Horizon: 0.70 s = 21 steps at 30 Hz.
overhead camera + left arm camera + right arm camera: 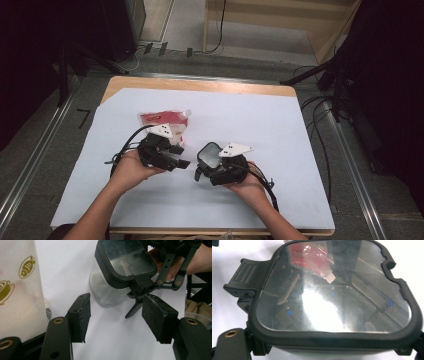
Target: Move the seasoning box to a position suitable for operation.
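Right tool (212, 162) clamped on the clear lidded container (210, 154) could tip it if the left tool (175, 157), jaws apart and empty, knocks its latch.

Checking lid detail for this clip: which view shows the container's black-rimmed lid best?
The right gripper view: the lid sits close, with its clear pane, rim and side latch sharp. The left gripper view shows it tilted atop the clear container. In the high view it is small.
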{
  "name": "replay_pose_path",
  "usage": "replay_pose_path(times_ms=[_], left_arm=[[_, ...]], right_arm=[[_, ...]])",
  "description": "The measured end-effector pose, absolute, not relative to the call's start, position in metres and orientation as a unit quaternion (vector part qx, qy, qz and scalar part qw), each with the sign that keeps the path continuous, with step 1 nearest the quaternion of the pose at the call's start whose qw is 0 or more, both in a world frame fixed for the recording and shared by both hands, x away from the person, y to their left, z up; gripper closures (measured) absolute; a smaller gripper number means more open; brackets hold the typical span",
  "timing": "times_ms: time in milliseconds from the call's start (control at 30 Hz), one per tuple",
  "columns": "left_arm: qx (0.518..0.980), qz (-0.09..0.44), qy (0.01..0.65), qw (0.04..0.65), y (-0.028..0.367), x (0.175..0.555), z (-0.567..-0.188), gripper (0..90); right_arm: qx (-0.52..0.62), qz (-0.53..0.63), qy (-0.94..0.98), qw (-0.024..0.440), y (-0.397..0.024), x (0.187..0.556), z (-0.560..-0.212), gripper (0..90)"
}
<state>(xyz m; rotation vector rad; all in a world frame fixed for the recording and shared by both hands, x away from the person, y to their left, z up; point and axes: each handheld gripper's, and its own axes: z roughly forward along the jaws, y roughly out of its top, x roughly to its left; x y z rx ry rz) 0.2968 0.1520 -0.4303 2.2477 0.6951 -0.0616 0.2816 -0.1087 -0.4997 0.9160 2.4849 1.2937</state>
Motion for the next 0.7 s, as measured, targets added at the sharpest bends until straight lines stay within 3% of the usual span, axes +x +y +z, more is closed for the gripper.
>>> replay_pose_path(times_ms=[300, 433, 600, 700], left_arm=[[0.880, -0.023, 0.271, 0.388, 0.153, 0.297, -0.430, 42.1], [0.881, -0.023, 0.268, 0.389, 0.152, 0.296, -0.429, 43.7], [0.883, -0.025, 0.265, 0.386, 0.151, 0.296, -0.429, 45.3], [0.880, -0.034, 0.272, 0.388, 0.151, 0.296, -0.429, 46.6]], right_arm=[[0.308, 0.430, 0.844, 0.087, -0.119, 0.277, -0.493, 13.6], [0.325, 0.423, 0.843, 0.062, -0.129, 0.272, -0.488, 14.6], [0.327, 0.419, 0.844, 0.068, -0.138, 0.269, -0.483, 15.2], [0.323, 0.422, 0.845, 0.065, -0.146, 0.266, -0.478, 19.2]])
